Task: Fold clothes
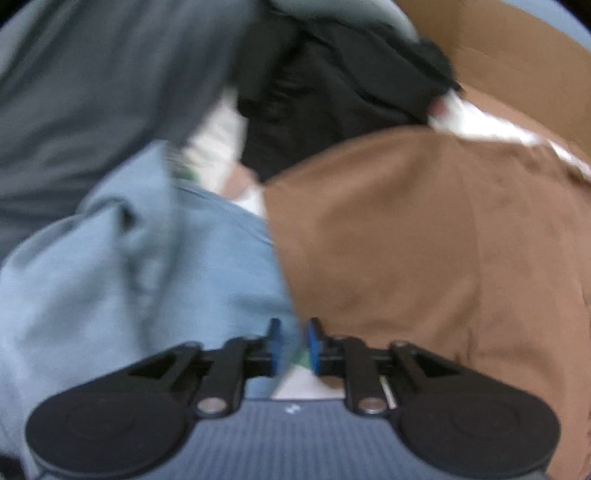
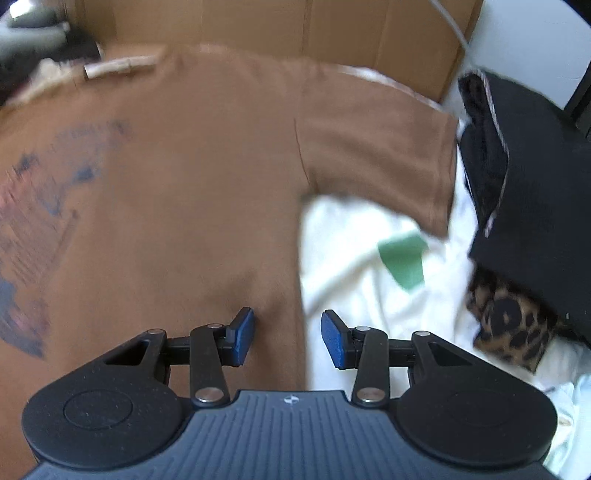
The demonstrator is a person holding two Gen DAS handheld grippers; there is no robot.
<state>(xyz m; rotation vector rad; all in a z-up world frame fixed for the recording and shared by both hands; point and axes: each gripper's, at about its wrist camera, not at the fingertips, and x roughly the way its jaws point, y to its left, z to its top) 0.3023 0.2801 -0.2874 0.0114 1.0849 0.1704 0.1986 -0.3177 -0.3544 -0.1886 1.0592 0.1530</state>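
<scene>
Left gripper: jaws were found a narrow way apart, with nothing clearly pinched; the view was blurred, so contact with cloth could not be settled. It was poised over the seam where a light blue garment met the brown T-shirt.

Right gripper: jaws were held moderately apart and empty, set above the shirt's side edge, where brown cloth gave way to a white sheet.

Brown T-shirt: was spread flat on the white sheet, one short sleeve extended, a faded print on its front. It was judged light, soft and limp, apt to sag and wrinkle when lifted. A pinch at the side edge or sleeve hem was judged the best hold.

Surroundings: black clothing, a leopard-print item, a green patch, cardboard behind.
</scene>
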